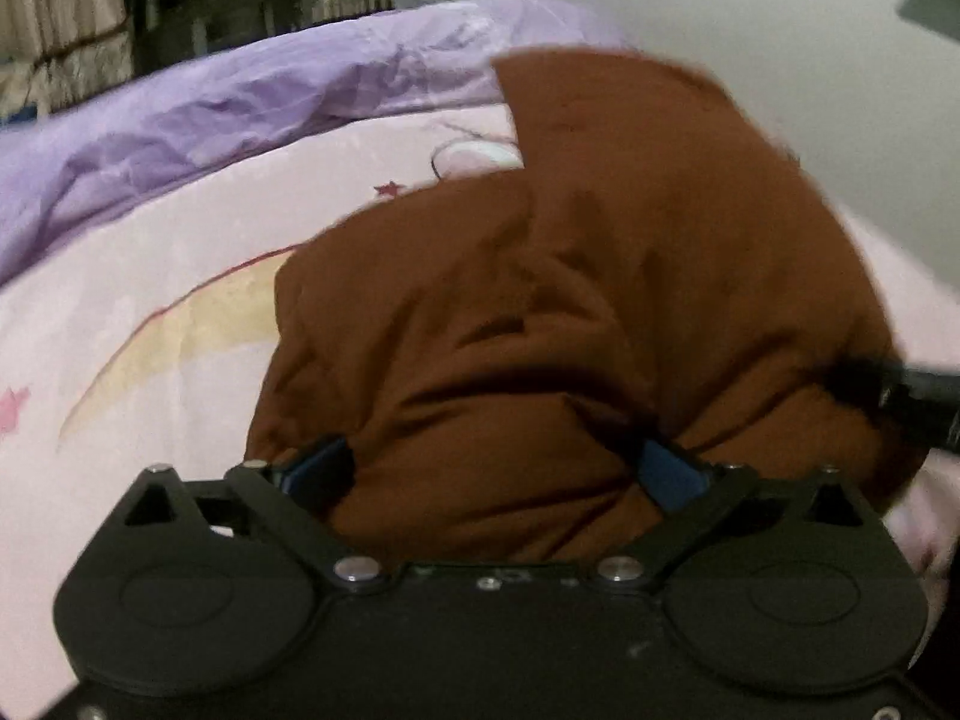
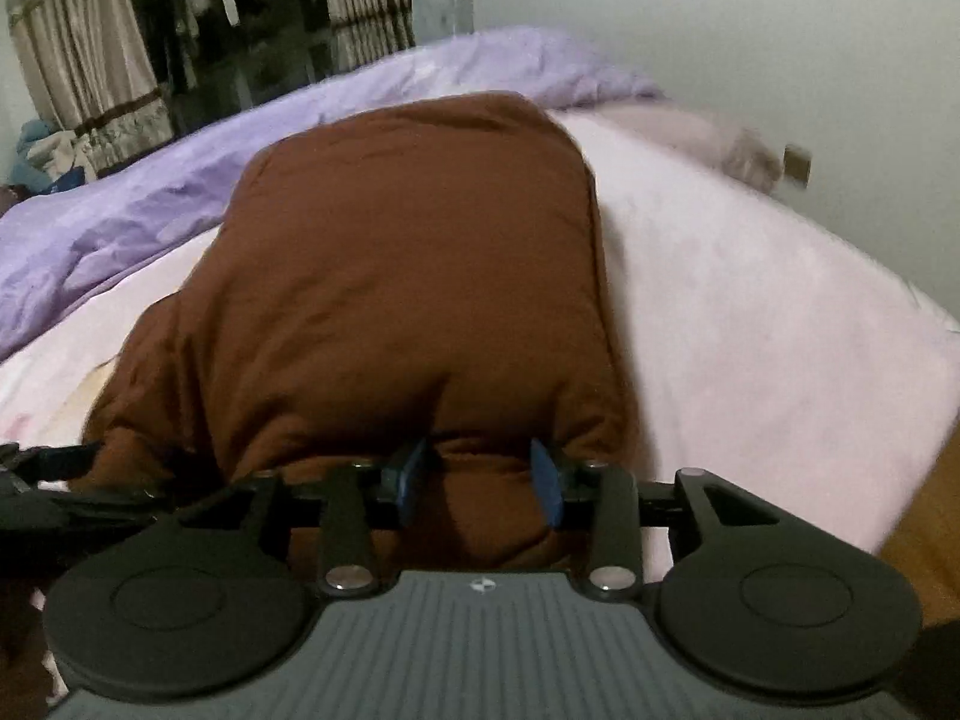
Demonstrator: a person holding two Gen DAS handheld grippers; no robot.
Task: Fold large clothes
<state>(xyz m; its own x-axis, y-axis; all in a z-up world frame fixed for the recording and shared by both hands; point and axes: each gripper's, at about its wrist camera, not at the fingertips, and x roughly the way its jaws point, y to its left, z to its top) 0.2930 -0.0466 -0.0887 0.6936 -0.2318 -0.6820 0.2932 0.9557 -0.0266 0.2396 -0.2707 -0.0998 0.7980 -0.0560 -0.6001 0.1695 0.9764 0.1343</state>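
A large brown padded garment (image 1: 600, 270) lies in a heap on the pink bed sheet (image 1: 150, 276). In the right wrist view the brown garment (image 2: 408, 252) stretches away from me as a broad folded panel. My left gripper (image 1: 489, 471) stands wide open at the garment's near edge. A bulge of the cloth sits between its blue pads (image 1: 669, 477), with a dark gap at the left pad. My right gripper (image 2: 480, 480) has its blue pads (image 2: 547, 483) closed on a thick fold of the near edge. The right gripper's black tip (image 1: 912, 396) shows at the far right of the left wrist view.
A crumpled purple duvet (image 2: 120, 210) lies along the far side of the bed. A pale wall (image 2: 780, 60) rises behind on the right. Curtains and a dark wardrobe with hanging clothes (image 2: 198, 12) stand at the back left. Wooden floor (image 2: 924, 516) shows past the bed's right edge.
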